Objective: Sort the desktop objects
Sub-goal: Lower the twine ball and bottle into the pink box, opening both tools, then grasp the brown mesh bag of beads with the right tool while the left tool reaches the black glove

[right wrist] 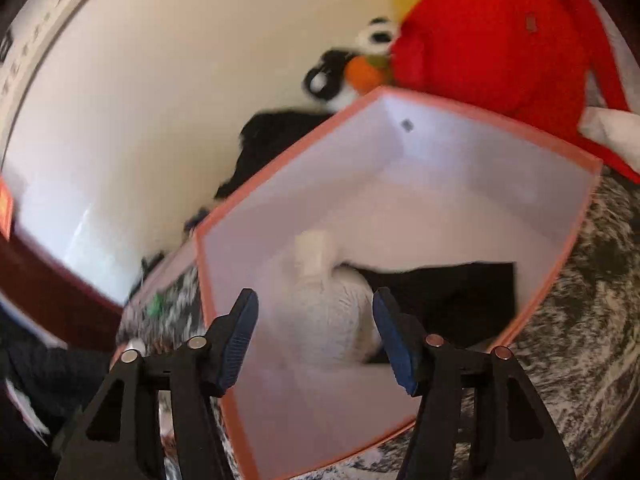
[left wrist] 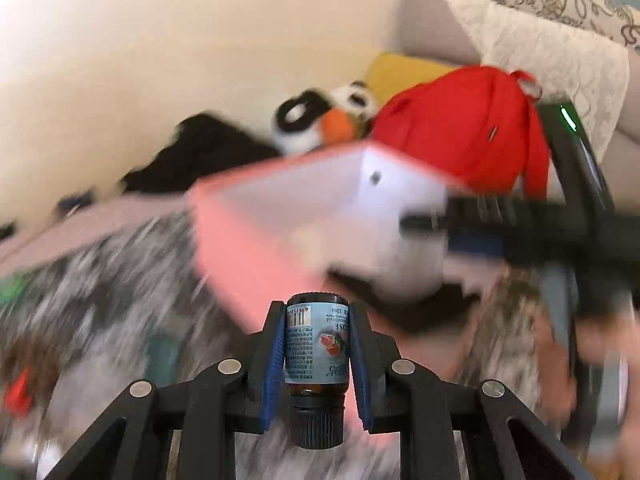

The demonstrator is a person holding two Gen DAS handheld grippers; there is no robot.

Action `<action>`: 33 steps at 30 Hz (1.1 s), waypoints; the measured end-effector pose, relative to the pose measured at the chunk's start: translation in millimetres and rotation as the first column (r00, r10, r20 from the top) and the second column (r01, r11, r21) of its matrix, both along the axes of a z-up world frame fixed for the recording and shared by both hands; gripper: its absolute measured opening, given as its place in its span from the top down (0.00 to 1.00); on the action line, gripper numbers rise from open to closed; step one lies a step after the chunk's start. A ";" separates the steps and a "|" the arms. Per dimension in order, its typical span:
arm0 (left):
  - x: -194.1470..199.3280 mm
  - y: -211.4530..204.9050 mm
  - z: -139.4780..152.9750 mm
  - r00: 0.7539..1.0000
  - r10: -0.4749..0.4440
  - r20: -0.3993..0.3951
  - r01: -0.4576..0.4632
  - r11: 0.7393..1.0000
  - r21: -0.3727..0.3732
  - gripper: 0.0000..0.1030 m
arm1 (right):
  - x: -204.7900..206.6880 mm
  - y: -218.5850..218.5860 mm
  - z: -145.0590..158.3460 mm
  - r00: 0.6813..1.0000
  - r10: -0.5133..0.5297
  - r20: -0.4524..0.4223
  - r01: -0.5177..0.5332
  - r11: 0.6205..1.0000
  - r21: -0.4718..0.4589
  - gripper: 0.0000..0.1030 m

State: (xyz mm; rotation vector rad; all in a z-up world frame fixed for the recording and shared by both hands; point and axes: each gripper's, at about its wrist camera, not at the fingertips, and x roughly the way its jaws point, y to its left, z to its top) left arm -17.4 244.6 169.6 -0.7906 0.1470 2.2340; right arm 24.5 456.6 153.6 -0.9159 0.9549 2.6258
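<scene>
**A:** What are you holding in your left gripper point(left wrist: 316, 354)?

**B:** Your ribbed blue pads point(left wrist: 275, 360) are pinched on a small amber glass bottle point(left wrist: 316, 344), cylindrical, with a ridged black cap pointing back toward the camera. It sits in the air just short of the pink box point(left wrist: 248, 256).

**A:** Can you read its label?

**B:** Pale blue paper, upside down in the left wrist view: a barcode, small dense print, a picture of red fruit or flowers, and letters that look like "OSE". The rest is too small to make out.

**A:** And your right gripper point(right wrist: 316, 336)?

**B:** Spread wide and gripping nothing, its black fingers and blue pads hanging over the open box. In the left wrist view it shows as a dark blur at the box's right side.

**A:** Describe the box.

**B:** Stiff and square-cornered, a salmon-pink outside and rim, smooth white walls inside with one small dark hole near a corner. In it lie a white rounded bottle point(right wrist: 332, 312) with a squarish cap and a flat black item point(right wrist: 452, 296) beside it, touching or nearly so.

**A:** The surface and room?

**B:** A mottled grey, white and black tabletop point(right wrist: 580, 320), stone-like in pattern. Behind the box are a red fabric backpack point(right wrist: 500, 40), a black-and-white plush toy point(right wrist: 344, 68) with an orange beak, something yellow, a dark cloth heap, a plain cream wall, and lace-patterned fabric at upper right.
</scene>
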 end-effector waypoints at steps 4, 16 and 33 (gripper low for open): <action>-36.1 54.6 -11.1 0.987 0.058 0.146 -0.055 0.998 -0.029 0.08 | 22.4 13.5 21.3 0.991 -0.088 -0.099 0.090 0.996 0.012 0.09; 31.8 -100.7 -31.9 0.945 0.316 -0.087 -0.322 0.945 -0.055 0.09 | 22.8 -68.0 58.6 0.992 0.013 -0.128 0.022 0.963 0.269 0.09; 60.3 -298.8 -112.7 0.787 0.611 -0.082 -0.615 0.771 -0.166 0.09 | -24.4 -311.8 -45.9 0.815 0.549 0.187 -0.578 0.745 0.332 0.13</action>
